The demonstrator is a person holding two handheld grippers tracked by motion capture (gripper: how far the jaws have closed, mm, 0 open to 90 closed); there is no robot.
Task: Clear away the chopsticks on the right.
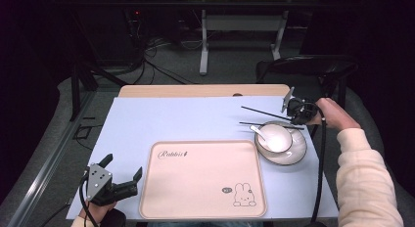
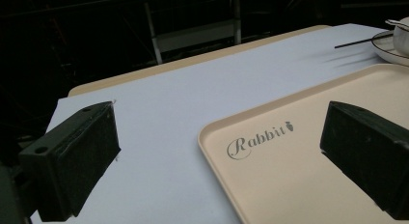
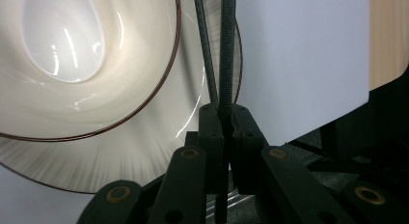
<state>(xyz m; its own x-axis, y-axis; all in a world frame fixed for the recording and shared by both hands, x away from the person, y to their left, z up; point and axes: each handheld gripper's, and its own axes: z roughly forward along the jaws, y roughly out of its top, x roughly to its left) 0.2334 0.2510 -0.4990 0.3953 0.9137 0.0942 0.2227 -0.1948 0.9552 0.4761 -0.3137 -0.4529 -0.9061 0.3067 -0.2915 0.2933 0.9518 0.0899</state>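
Step in hand: right gripper (image 3: 223, 119) fingers pinch pair of black chopsticks (image 1: 266, 114) at right end, tips reaching left past bowl (image 1: 275, 138) on plate (image 1: 296, 152). Next: carry chopsticks clear of bowl rim and spoon (image 1: 258, 131), likely toward tray (image 1: 203, 180). Left gripper (image 1: 125, 172) fingers spread, idle at tray's left edge. Open room: bare tray, tabletop (image 1: 186, 118) behind it.

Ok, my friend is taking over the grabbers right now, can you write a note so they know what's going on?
Right gripper: shut on the black chopsticks, holding them over the far rim of the plate.
Left gripper: open, nothing in it, at the near left corner of the tray.
Bowl with the white spoon sits on the plate, right of the tray.
Done: chopsticks gripped.
Left: probably setting everything on the tray, which has nothing on it.
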